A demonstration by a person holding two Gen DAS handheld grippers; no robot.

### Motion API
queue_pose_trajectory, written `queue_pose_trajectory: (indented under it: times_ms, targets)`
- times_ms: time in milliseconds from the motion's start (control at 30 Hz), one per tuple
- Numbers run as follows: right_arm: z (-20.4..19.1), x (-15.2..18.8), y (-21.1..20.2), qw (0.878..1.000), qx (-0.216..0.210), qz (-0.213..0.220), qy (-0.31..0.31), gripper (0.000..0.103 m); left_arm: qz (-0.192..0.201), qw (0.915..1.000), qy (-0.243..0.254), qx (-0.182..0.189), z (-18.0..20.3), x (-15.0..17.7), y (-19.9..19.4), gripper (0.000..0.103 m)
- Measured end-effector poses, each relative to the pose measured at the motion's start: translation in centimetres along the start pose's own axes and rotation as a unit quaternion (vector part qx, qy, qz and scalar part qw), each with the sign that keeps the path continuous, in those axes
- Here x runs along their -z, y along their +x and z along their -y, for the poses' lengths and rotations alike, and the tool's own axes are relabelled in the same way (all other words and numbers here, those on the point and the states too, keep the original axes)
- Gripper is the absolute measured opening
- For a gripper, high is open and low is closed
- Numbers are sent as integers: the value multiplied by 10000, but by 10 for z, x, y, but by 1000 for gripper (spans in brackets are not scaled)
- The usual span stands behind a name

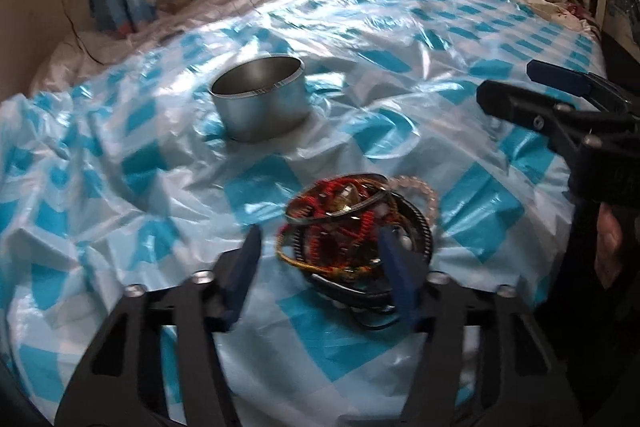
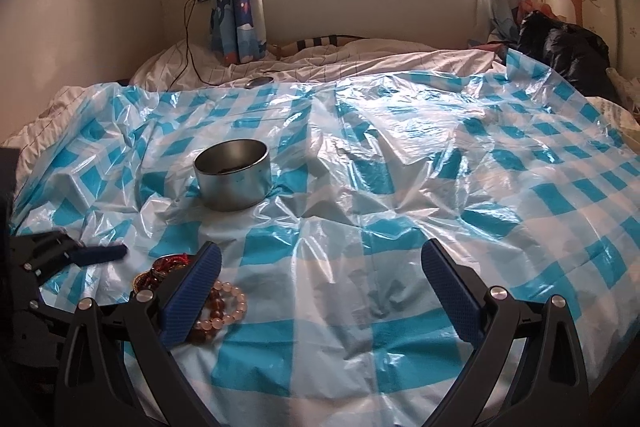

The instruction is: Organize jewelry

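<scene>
A tangled pile of bracelets and bead strings [image 1: 352, 227] in red, gold, black and pink lies on the blue-and-white checked plastic sheet [image 1: 400, 27]. My left gripper [image 1: 320, 247] is open, its blue fingers on either side of the pile's near part, the right finger touching it. A round metal tin [image 1: 260, 99] stands open further back. In the right wrist view the pile [image 2: 216, 303] lies at lower left, partly behind the left finger. My right gripper [image 2: 320, 275] is open and empty over bare sheet. The tin [image 2: 232, 173] holds something dark.
The sheet [image 2: 400, 187] covers a bed with white bedding. A black bag [image 2: 560, 43] lies at the far right. A curtain [image 2: 240, 7], a charger cable [image 2: 188, 39] and a small round object [image 2: 259, 81] are at the far edge below a window.
</scene>
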State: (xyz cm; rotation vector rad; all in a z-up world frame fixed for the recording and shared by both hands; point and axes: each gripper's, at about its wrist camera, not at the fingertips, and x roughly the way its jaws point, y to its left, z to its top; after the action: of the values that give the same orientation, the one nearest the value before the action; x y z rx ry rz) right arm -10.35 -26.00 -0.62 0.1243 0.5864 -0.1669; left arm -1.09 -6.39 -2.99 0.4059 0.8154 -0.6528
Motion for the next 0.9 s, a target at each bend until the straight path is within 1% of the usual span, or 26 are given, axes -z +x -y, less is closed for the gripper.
queue_pose_trajectory:
  times_ms: [33, 267, 367, 500, 567, 600, 667, 700, 767, 900]
  targets:
    - [2, 0, -1, 10000, 13, 4, 30, 96, -25, 10000, -6, 27, 1, -1, 2, 47]
    - [20, 0, -8, 9995, 29, 39, 326, 96, 56, 9998, 132, -125, 5, -7, 5, 47]
    - [25, -1, -12, 9991, 13, 63, 410, 96, 202, 9990, 248, -304, 6, -9, 0, 47]
    - [27, -1, -13, 9989, -17, 38, 472, 96, 250, 9989, 318, -236, 6, -12, -1, 46]
    - [28, -1, -13, 9988, -31, 45, 488, 96, 261, 9991, 327, -60, 6, -13, 0, 24]
    - [28, -1, -14, 9988, -27, 53, 488, 96, 291, 9988, 363, -123, 7, -14, 0, 21]
    - [28, -1, -13, 9988, -36, 11, 484, 96, 327, 9986, 385, -143, 8, -16, 0, 5]
    - [28, 0, -13, 9988, -50, 5, 490, 96, 333, 9988, 330, -105, 6, -18, 0, 1]
    - [28, 0, -13, 9988, -50, -20, 479, 96, 326, 9991, 250, -41, 3, -19, 1, 0]
    - [26, 1, -10, 9990, -36, -73, 430, 96, 273, 9993, 88, 246, -3, -22, 5, 0]
